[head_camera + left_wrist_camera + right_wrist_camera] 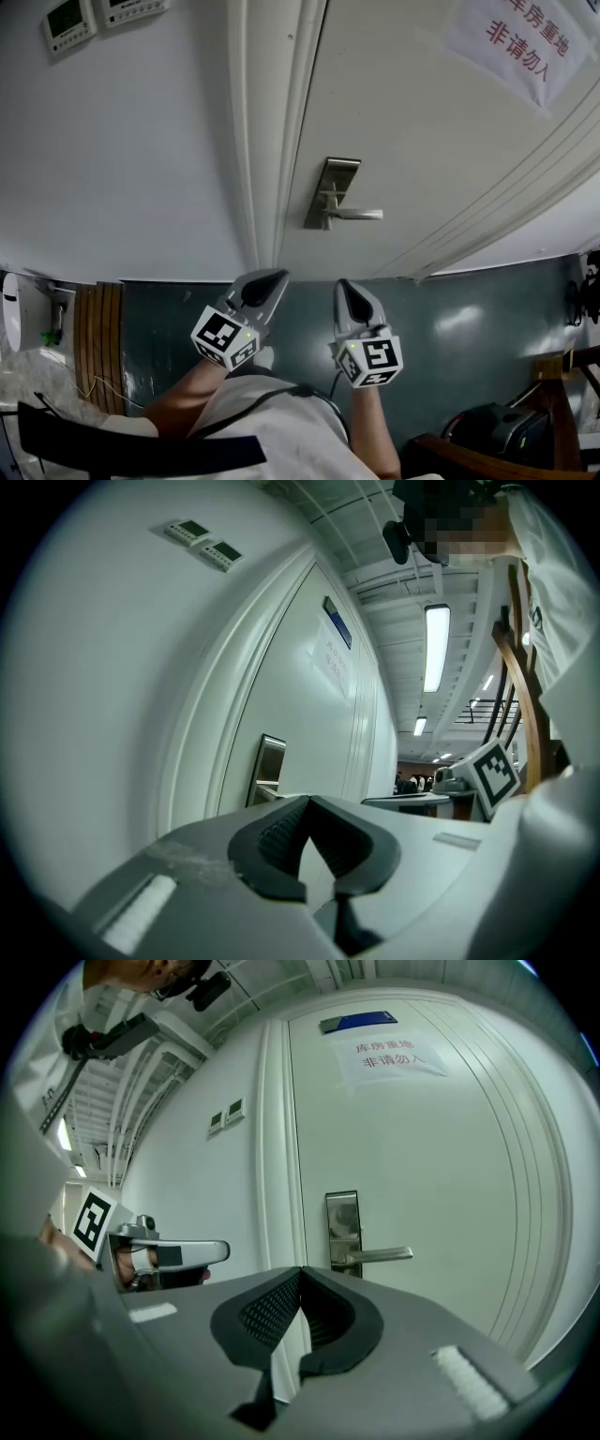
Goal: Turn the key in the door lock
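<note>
The hand-held gripper (298,1274), jaws together, faces the door lock (343,1227).

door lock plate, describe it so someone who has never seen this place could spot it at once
Find the big white door with the red-print paper notice. By its left edge, beside the frame, sits a tall steel lock plate with a lever handle pointing right. It is the only shiny fitting on the door; the two small control panels hang on the wall instead.

clear floor (309,305) up to closed door (412,141), lever handle (358,214) jutting (nothing before it)
</note>
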Demonstrator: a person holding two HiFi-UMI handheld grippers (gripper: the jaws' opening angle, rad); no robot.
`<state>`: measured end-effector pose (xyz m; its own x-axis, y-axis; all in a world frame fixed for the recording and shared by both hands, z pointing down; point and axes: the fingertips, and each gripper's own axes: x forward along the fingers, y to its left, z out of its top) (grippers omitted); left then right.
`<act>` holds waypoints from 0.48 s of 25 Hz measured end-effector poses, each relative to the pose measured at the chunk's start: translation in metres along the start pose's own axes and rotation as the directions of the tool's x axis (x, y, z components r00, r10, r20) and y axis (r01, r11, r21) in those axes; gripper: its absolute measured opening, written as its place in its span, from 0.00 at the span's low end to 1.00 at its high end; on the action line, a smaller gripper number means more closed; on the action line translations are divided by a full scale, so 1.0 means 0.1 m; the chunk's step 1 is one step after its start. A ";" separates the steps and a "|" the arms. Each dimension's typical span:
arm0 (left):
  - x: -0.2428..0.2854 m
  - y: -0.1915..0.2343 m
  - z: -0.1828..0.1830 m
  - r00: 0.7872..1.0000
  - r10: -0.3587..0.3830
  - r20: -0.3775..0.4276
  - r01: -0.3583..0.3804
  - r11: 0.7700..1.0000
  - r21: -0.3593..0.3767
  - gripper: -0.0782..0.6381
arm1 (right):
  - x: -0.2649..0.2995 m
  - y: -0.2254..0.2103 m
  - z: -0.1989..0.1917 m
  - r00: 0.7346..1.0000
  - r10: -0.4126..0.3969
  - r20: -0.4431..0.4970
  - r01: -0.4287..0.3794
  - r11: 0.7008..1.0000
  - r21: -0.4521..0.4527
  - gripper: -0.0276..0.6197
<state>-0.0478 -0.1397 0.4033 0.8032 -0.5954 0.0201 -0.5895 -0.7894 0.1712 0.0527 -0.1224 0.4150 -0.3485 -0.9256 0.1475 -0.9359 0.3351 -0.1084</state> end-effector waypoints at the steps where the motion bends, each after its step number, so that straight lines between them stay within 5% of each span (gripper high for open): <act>1: 0.01 0.05 0.00 1.000 -0.006 -0.002 0.006 1.000 -0.001 0.12 | 0.04 0.01 0.00 1.000 -0.005 -0.002 0.005 1.000 0.001 0.06; 12: 0.13 0.26 -0.06 1.000 -0.017 -0.020 0.016 1.000 -0.017 0.12 | 0.34 0.02 -0.12 1.000 0.005 -0.031 -0.004 0.999 0.037 0.06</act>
<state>-0.0519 -0.1671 0.4138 0.8145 -0.5790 0.0370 -0.5747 -0.7964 0.1881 0.0380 -0.1513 0.4320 -0.3545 -0.9181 0.1775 -0.9321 0.3319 -0.1450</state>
